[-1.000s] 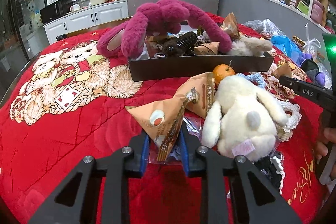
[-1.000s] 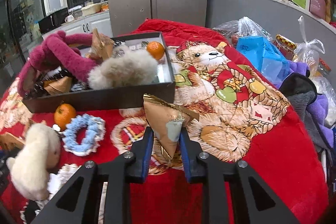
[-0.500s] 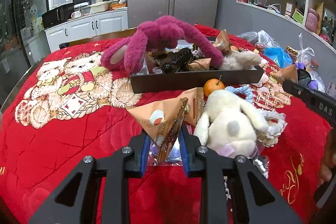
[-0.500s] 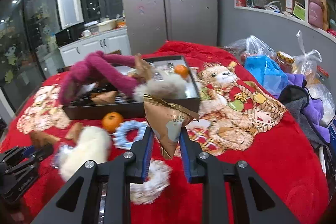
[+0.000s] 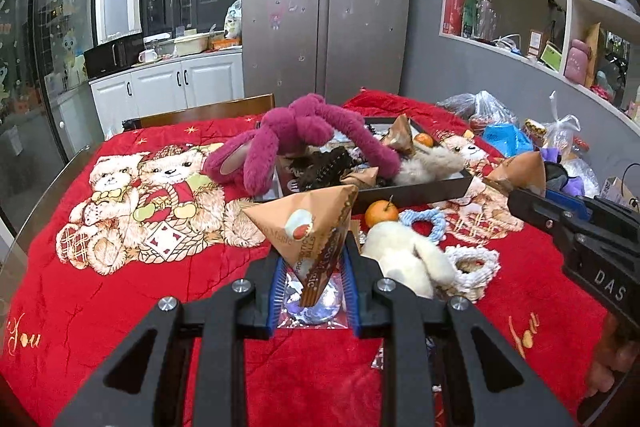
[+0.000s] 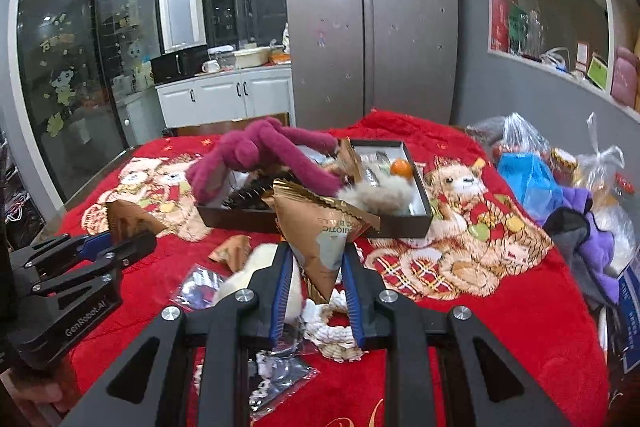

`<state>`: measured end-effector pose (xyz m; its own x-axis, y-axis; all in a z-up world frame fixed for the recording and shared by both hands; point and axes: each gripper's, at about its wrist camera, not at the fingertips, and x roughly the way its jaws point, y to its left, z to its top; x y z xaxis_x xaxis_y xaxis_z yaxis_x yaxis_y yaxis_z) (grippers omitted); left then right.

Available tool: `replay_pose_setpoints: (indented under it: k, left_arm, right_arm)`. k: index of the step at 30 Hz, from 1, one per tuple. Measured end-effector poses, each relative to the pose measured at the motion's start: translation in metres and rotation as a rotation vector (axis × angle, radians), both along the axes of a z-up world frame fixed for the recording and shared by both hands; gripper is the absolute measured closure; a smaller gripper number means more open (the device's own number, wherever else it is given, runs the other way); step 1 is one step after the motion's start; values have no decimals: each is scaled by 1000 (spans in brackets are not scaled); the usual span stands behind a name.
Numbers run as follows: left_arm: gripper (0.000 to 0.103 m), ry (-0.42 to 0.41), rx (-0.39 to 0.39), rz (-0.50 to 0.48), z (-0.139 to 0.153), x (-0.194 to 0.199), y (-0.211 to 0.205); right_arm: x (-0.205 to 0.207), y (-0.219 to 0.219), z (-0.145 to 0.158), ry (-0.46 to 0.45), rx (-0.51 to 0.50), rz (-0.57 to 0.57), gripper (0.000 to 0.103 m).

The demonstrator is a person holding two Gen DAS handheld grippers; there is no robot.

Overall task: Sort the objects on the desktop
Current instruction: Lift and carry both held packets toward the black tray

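My left gripper (image 5: pixel 312 267) is shut on a brown pyramid snack packet (image 5: pixel 312 227), held above the red blanket. My right gripper (image 6: pixel 318 267) is shut on a second brown pyramid packet (image 6: pixel 320 231), also lifted. In the left wrist view the right gripper (image 5: pixel 520 201) shows at the right edge with its packet (image 5: pixel 524 169). The left gripper (image 6: pixel 124 247) appears at the left of the right wrist view. A black tray (image 5: pixel 416 193) (image 6: pixel 304 223) behind both holds a magenta plush (image 5: pixel 296 139), packets, an orange and a grey fur ball.
Loose on the red bear-print blanket (image 5: pixel 120 267) lie a white plush (image 5: pixel 404 255), an orange (image 5: pixel 381 213), a blue scrunchie (image 5: pixel 424 219), a white scrunchie (image 5: pixel 476 267) and clear wrappers (image 6: pixel 200 283). Plastic bags and purple cloth (image 6: pixel 588 239) crowd the right side.
Both grippers have risen with their packets, so more of the table and room shows. The right gripper has also swung left, toward the tray's front.
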<state>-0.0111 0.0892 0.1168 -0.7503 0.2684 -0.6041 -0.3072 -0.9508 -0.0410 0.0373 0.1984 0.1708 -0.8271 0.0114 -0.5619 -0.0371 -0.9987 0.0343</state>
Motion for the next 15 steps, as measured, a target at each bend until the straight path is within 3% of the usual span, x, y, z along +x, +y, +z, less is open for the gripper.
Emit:
replay_pose_setpoints:
  k: [15]
  left_arm:
    - [77,-23,13,-14,12,-4,9]
  right_arm:
    - [5,-8,14,15,24,-2,78]
